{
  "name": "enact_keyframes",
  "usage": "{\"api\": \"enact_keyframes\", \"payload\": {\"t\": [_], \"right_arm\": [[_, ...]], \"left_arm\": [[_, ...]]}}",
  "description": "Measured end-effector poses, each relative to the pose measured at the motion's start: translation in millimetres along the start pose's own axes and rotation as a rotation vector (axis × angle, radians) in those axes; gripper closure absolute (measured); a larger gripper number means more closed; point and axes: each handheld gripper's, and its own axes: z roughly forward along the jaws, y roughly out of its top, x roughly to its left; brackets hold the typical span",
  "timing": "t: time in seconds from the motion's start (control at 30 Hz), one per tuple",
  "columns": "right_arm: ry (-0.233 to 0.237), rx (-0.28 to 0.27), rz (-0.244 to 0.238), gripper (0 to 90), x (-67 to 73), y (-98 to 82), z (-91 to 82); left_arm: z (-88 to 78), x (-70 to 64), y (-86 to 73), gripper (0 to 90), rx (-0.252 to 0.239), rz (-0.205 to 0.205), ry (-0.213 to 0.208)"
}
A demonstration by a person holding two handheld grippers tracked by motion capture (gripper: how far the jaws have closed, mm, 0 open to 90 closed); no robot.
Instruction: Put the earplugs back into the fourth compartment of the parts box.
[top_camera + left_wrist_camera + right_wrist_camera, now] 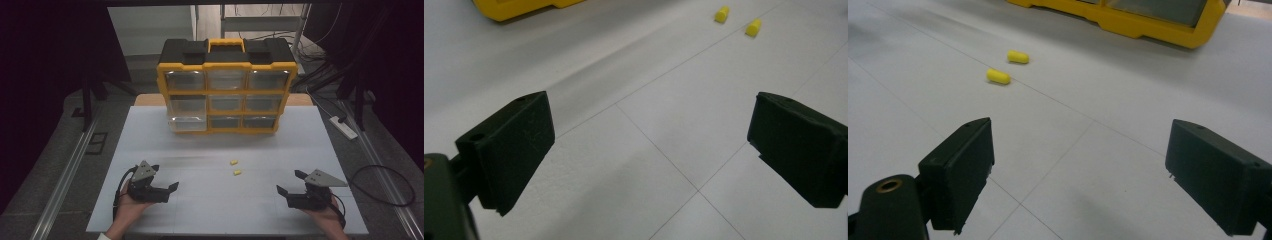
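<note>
At the bottom of the left gripper view, we see the left gripper point(651, 150) with jaws spread wide, nothing between them, only bare table point(634, 165) underneath. Same for the right gripper point(1078, 175) in its own view: jaws wide apart, empty. Past the left jaws, two yellow plugs point(722, 14) sit close together at the upper right of that frame, well apart from the jaws. In the right gripper view the plugs point(998, 76) lie upper left of centre, side by side, not touching. In the high view, left gripper point(166, 181) is lower left, right gripper point(289, 182) lower right, each in a hand, both low over the table point(300, 140). The plugs point(233, 162) lie between them, a bit further up the frame. The yellow-and-black organizer point(226, 87) stands upright at top centre, its lower-left drawer point(187, 123) pulled out slightly.
</note>
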Motion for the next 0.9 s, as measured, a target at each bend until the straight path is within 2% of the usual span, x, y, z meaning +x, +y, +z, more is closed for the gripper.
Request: {"api": "enact_keyframes", "payload": {"t": [0.43,0.63,0.7,0.9], "right_arm": [[-0.012,0.03,0.013,13.9,-2.3,-1.5,1.4],[-0.006,0.047,0.041,14.0,-1.3,-4.3,4.7],[0.004,0.057,0.017,14.0,2.1,-3.8,6.8],[0.008,0.058,0.007,14.6,2.5,-4.1,7.1]], "left_arm": [[-0.8,-3.4,2.2,5.7,0.003,0.001,-0.018],[0.3,-6.3,4.6,6.1,0.007,0.0,-0.01],[0.7,-8.0,8.7,6.3,0.011,-0.004,-0.016],[4.0,-12.6,22.3,6.9,0.011,0.0,-0.025]]}}
